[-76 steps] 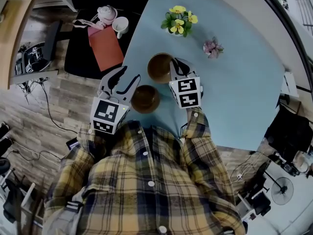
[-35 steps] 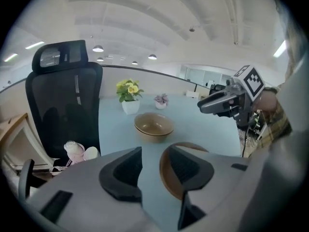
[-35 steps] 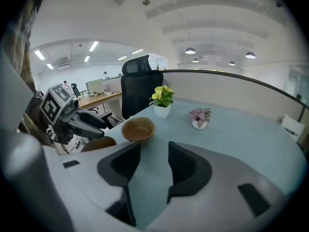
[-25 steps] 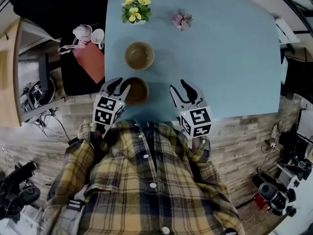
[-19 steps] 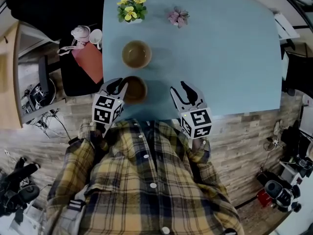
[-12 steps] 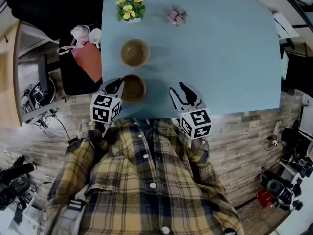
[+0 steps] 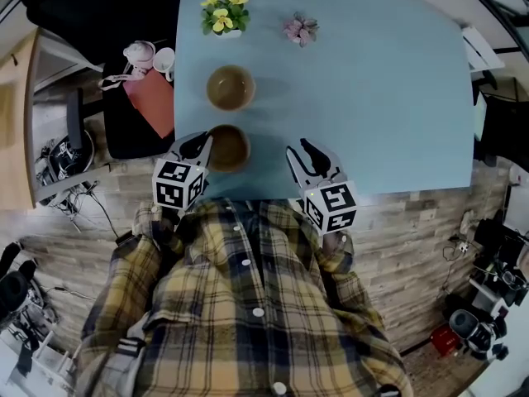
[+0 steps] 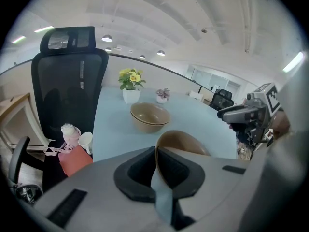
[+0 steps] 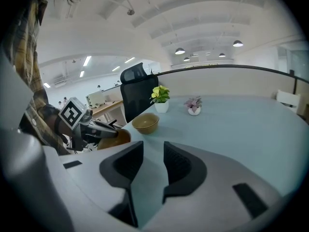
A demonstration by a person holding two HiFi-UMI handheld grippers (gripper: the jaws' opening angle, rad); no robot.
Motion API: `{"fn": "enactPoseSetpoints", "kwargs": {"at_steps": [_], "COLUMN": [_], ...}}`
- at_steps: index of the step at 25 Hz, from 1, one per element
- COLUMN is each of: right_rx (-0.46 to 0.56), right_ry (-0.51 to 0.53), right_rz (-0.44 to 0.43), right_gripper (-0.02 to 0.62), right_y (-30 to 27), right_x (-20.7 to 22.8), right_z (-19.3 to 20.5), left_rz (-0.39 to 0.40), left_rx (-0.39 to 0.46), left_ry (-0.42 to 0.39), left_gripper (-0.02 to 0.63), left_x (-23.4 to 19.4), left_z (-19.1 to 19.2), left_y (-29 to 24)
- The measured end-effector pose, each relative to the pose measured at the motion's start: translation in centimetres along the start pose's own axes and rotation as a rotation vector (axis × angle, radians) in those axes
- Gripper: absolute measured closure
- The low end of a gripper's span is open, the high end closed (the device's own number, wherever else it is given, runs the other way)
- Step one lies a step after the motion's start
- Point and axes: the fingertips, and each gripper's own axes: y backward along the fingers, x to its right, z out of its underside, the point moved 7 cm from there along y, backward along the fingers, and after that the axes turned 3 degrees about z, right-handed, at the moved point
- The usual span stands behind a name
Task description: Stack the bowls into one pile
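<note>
Two brown bowls stand on the light-blue table (image 7: 372, 98). The far bowl (image 7: 231, 88) (image 8: 149, 116) (image 9: 146, 123) sits toward the flowers. The near bowl (image 7: 228, 147) (image 8: 189, 143) (image 9: 114, 139) sits by the front edge. My left gripper (image 7: 200, 144) (image 8: 157, 152) is at this bowl's left side, its jaws closing, and the pads pinch the thin rim between them. My right gripper (image 7: 299, 150) (image 9: 153, 151) hovers over bare table to the right of the near bowl. Its jaws are closing with nothing between them.
A potted yellow flower (image 7: 223, 13) and a small pink plant (image 7: 301, 29) stand at the table's far side. Left of the table, a black chair (image 8: 72, 81) holds a red bag (image 7: 151, 102), a white cup (image 7: 164, 59) and a teapot (image 7: 139, 55). The table's front edge runs just under both grippers.
The left jaws have closed onto the near bowl's rim. The right gripper, at the far bowl three seconds ago, now sits back by the front edge with its jaws narrower.
</note>
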Motion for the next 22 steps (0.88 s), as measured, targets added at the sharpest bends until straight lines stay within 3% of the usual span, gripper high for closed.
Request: {"fn": "enactPoseSetpoints", "kwargs": {"at_steps": [14,22], "right_rx": [0.020,0.014], "right_ry": [0.056,0.055], "right_rz": [-0.018,-0.012], "right_gripper": [0.560,0.584], "right_y": [-0.7,-0.8], "right_x": [-0.9,-1.1], "right_z": [-1.6,-2.0], "left_rz": [0.011,0.027], "left_rx": [0.190,0.253], "left_ry": [0.019,-0.012], "left_gripper": [0.597,0.597], "left_x": [-0.2,-1.3], "left_z": [-5.9,-9.7], "left_y": [2.4,2.0]}}
